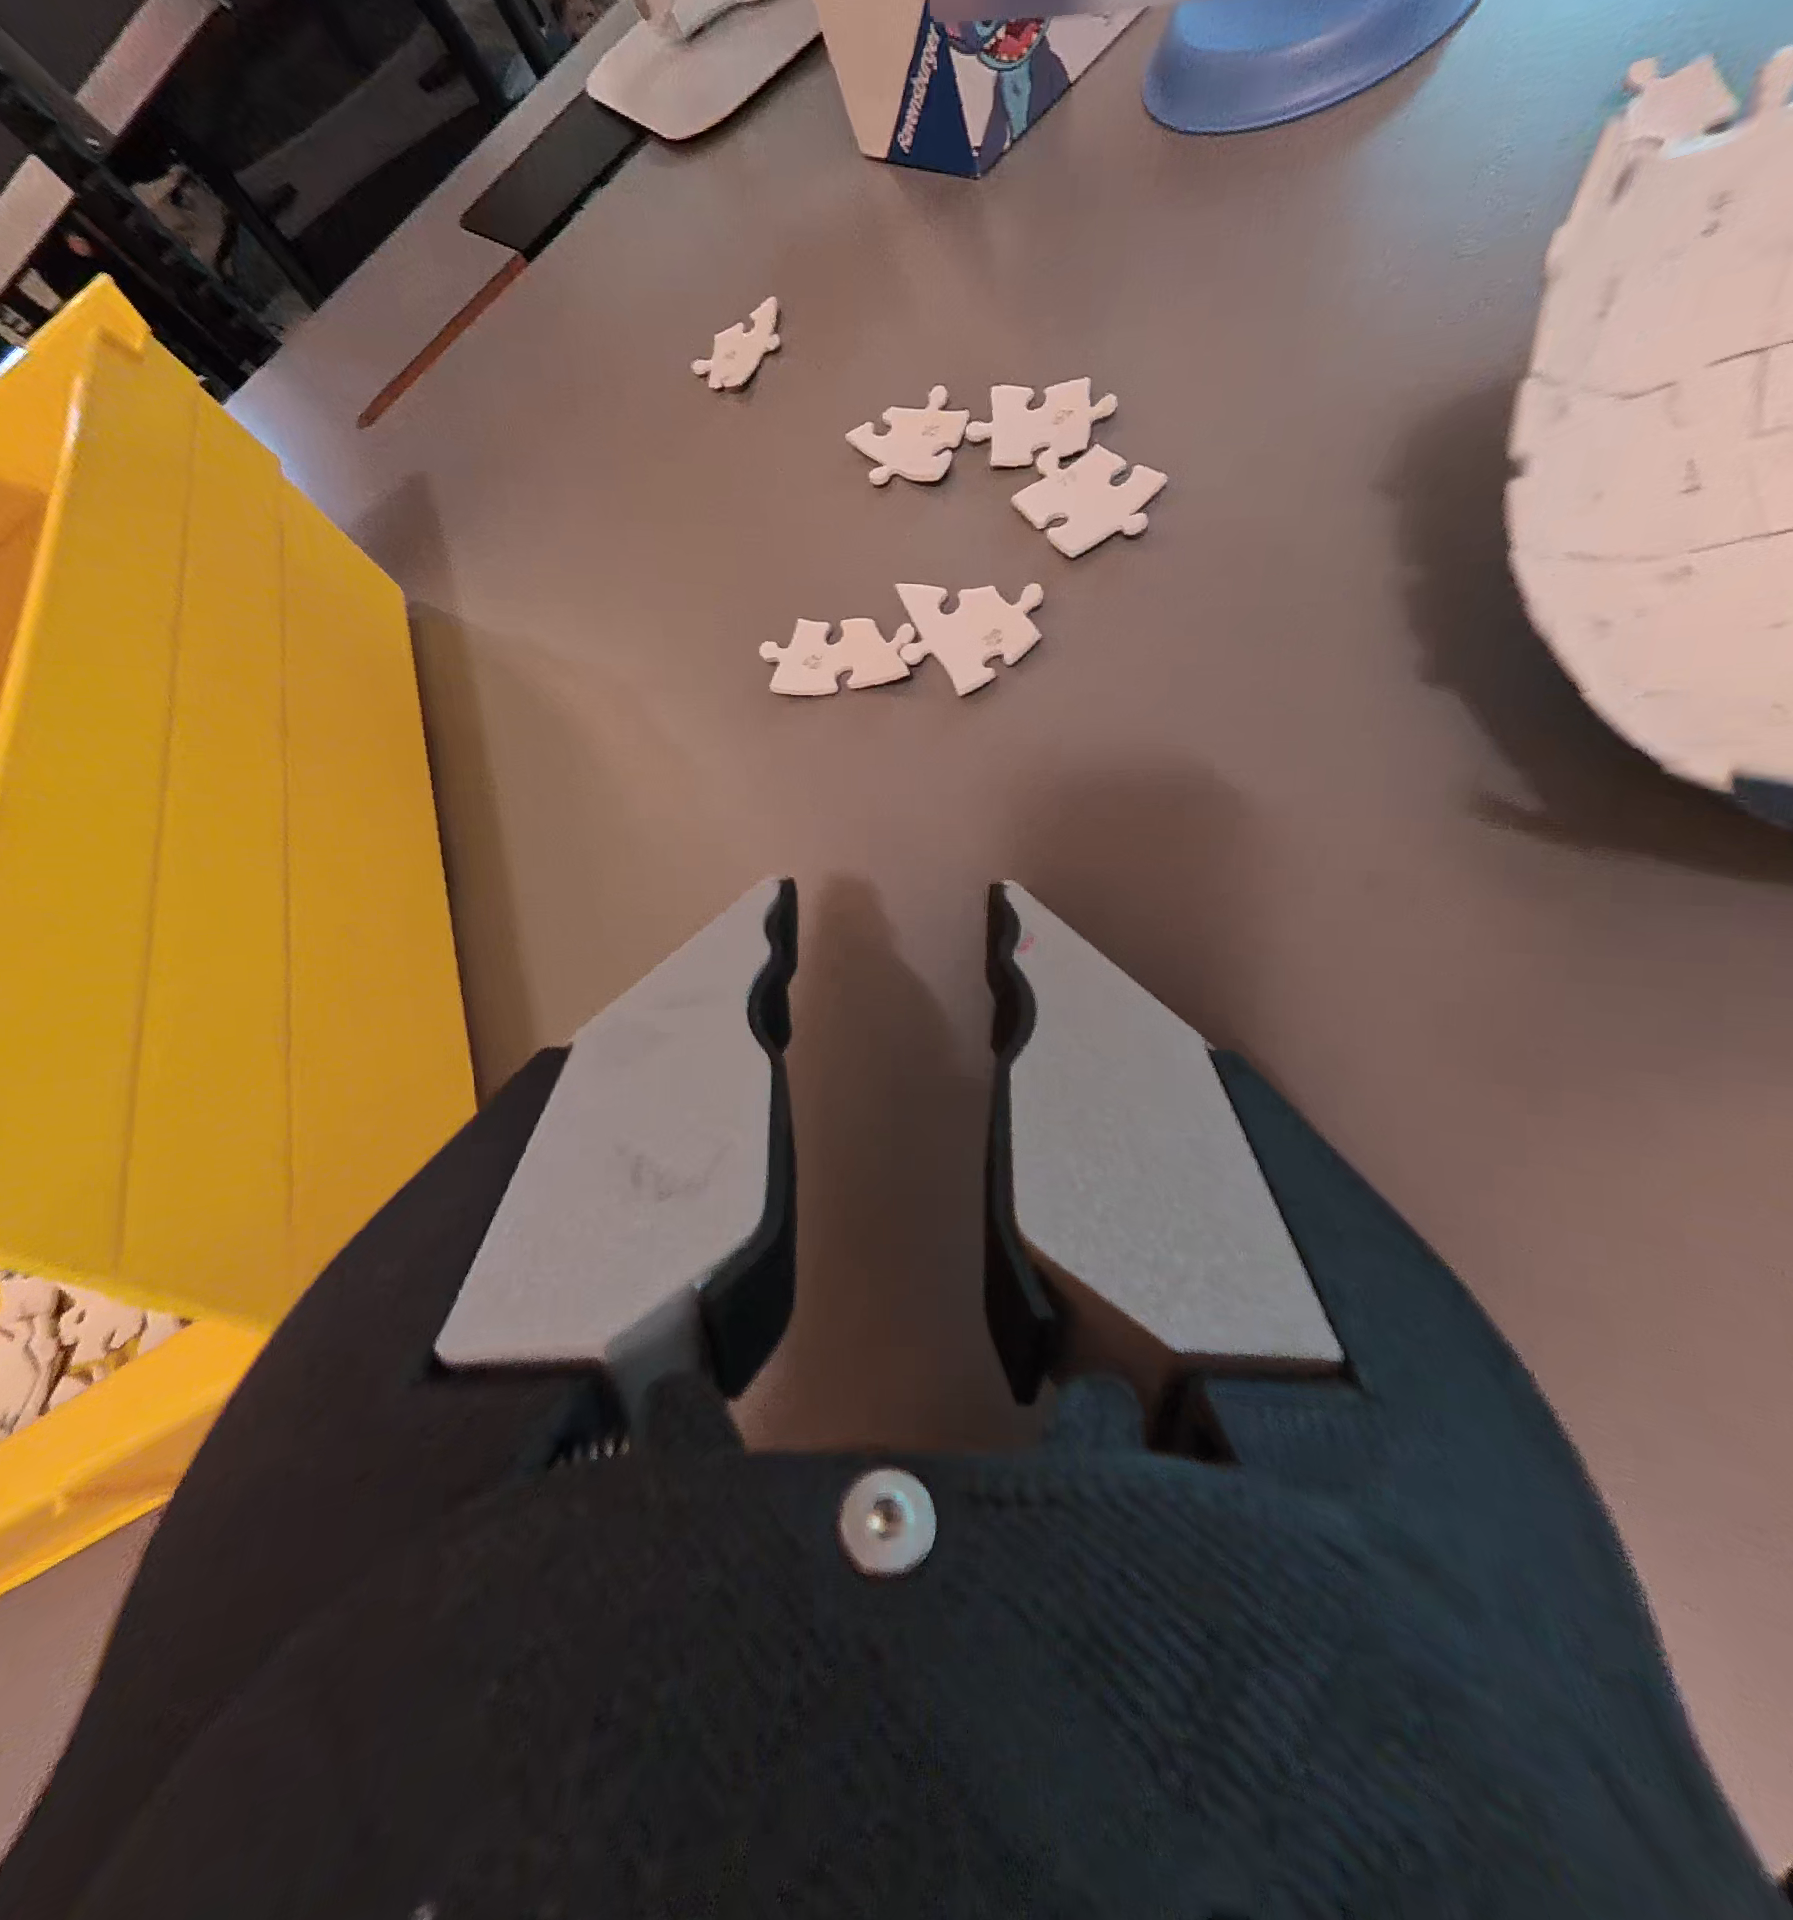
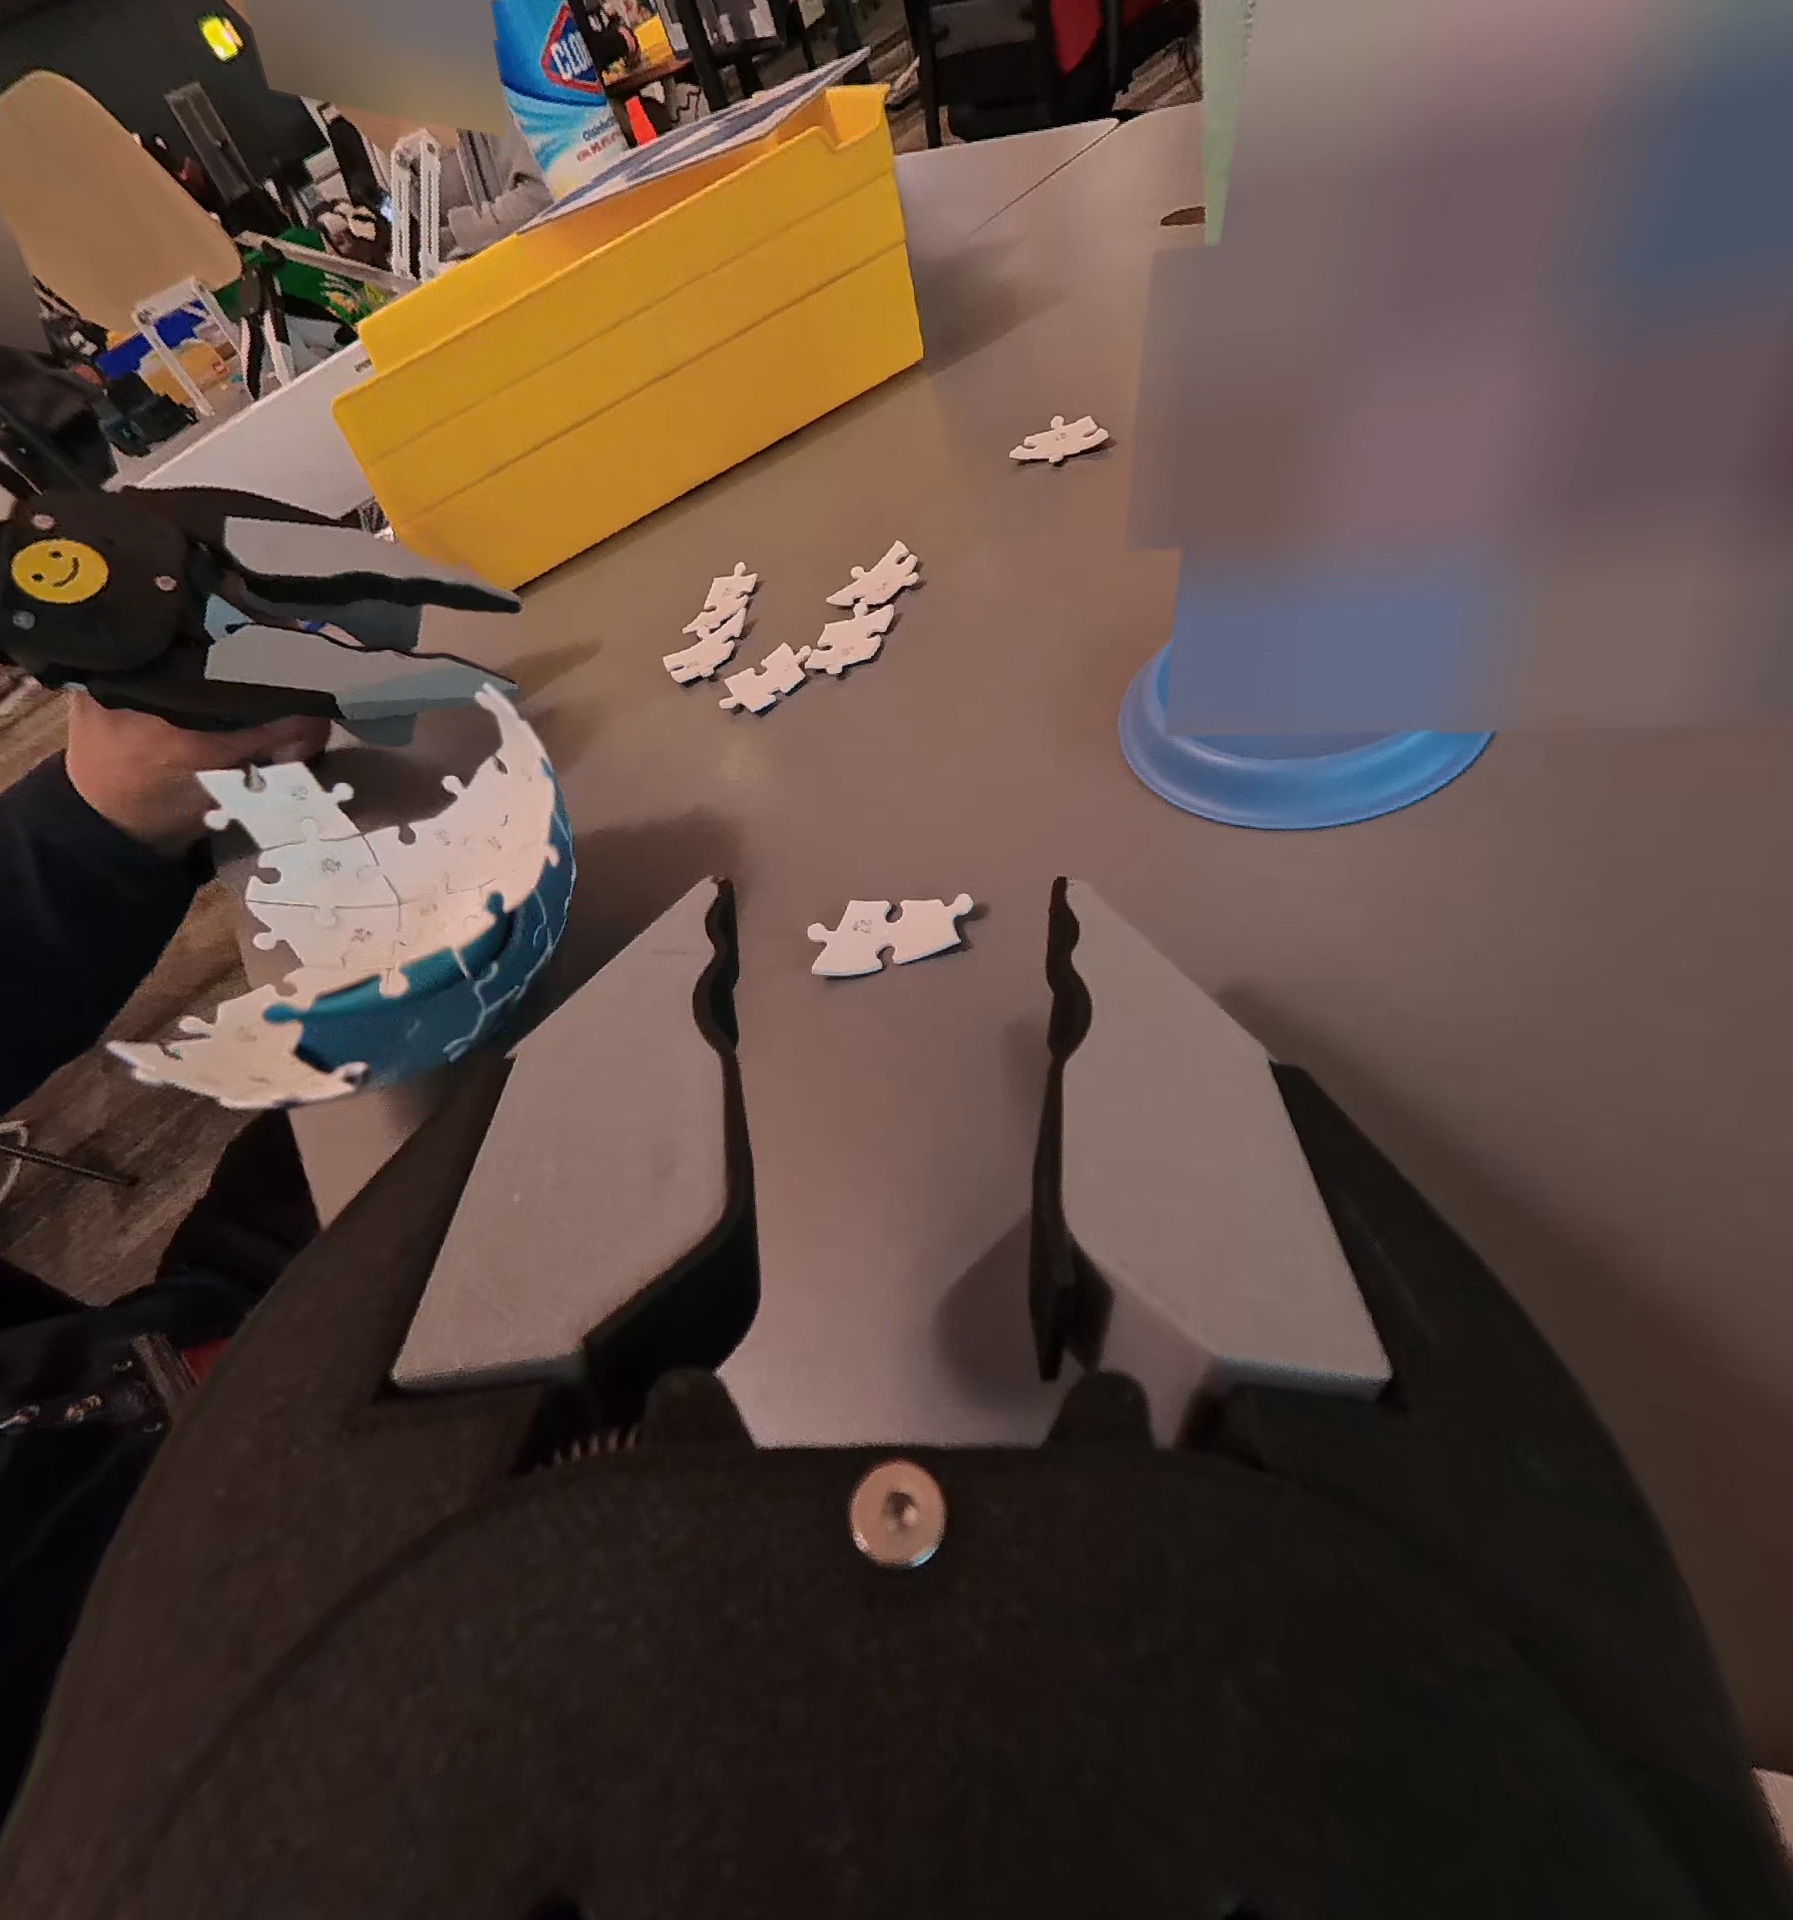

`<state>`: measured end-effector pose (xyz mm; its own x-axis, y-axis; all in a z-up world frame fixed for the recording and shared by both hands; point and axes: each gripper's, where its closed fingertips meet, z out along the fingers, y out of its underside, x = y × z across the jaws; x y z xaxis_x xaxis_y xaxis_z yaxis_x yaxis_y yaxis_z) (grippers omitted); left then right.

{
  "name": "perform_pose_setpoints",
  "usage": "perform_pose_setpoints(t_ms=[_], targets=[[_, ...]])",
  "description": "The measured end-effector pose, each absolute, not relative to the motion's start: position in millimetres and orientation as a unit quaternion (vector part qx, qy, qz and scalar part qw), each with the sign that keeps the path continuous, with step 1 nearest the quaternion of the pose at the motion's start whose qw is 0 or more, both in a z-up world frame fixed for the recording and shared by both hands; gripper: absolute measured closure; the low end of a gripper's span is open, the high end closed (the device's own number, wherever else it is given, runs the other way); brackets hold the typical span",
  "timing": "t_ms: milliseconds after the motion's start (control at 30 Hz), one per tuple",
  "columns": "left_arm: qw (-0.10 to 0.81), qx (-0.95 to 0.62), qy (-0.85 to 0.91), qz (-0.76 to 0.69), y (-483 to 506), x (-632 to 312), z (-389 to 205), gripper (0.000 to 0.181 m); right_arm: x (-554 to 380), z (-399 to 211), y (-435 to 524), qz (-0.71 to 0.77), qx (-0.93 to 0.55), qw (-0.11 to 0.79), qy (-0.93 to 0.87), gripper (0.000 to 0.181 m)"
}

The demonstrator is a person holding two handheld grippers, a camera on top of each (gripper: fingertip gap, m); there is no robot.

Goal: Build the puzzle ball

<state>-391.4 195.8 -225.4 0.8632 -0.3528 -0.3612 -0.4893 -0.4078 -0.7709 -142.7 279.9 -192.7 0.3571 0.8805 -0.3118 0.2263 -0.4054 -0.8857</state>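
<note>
my right hand-held gripper point(image 2: 890, 904) is wide open and empty, and the joined pair of pieces point(image 2: 890, 933) lies just ahead between its tips, long axis crosswise, so it's nearer than the left.

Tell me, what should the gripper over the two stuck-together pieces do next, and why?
Probably lower the right gripper and close on the white joined pair of puzzle pieces. Its jaws stand open and empty with that pair lying flat on the grey table right between the fingertips, and the half-built blue and white puzzle ball beside it has a jagged, unfinished rim.
</note>
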Motion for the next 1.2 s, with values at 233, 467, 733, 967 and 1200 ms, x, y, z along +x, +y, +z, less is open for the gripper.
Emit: perform_pose_setpoints(t_ms=[233,467,733,967,1200], targets=[[0.479,-0.844,0.242,0.004,194.5,-387.7,-224.5,0.142,-144.5,-196.3,279.2,0.399,-0.729,0.392,-0.394,0.125],[0.475,-0.842,0.253,-0.037,191.4,-380.9,-224.1,0.142,-151.2,-185.9,261.8,0.452,-0.692,0.376,-0.419,0.129],[0.475,-0.838,0.265,-0.048,189.2,-376.9,-223.7,0.14,-164.5,-196.6,180.5,0.449,-0.619,0.32,-0.559,0.136],[0.48,-0.833,0.258,-0.094,186.3,-374.5,-218.6,0.14,-164.4,-181.8,150.1,0.479,-0.577,0.33,-0.573,0.133],[0.472,-0.833,0.256,-0.132,184.4,-371.8,-217.9,0.139,-167.8,-185.0,130.7,0.447,-0.561,0.333,-0.612,0.17]])
